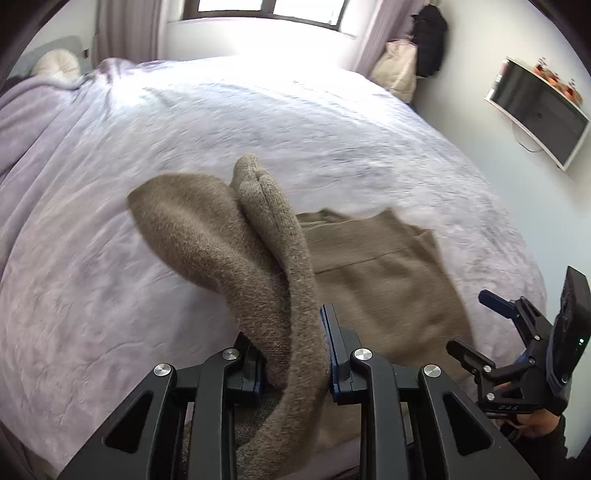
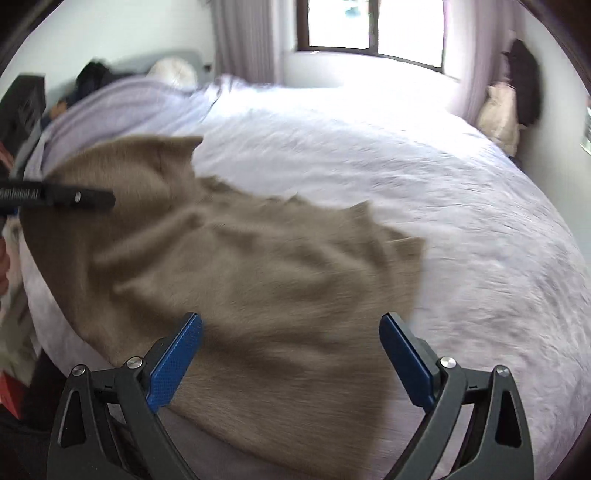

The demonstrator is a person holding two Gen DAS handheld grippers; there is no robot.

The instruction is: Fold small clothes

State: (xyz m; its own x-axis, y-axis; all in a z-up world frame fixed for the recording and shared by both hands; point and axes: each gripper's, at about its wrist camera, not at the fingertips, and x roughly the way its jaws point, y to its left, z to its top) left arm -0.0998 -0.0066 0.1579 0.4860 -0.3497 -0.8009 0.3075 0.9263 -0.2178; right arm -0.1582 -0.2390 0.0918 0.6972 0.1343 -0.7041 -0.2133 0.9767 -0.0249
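Observation:
A brown knitted garment [image 2: 258, 280] lies spread on the lilac bedspread [image 2: 424, 192]. My left gripper [image 1: 293, 350] is shut on a bunched part of the brown garment [image 1: 258, 258], which is lifted and folds forward over the fingers. The rest of the garment [image 1: 388, 280] lies flat to the right. My right gripper [image 2: 291, 354] is open and empty, hovering over the near edge of the garment. It shows at the right edge of the left wrist view [image 1: 476, 325]. The left gripper's finger [image 2: 62, 197] shows at the left of the right wrist view.
The bed [image 1: 258, 122] fills both views, with a pillow [image 1: 59, 64] at its head. A wall screen [image 1: 539, 110] hangs at right. A beige bag [image 1: 397, 68] and dark clothes [image 1: 428, 37] are by the far wall. A window [image 2: 373, 26] is behind the bed.

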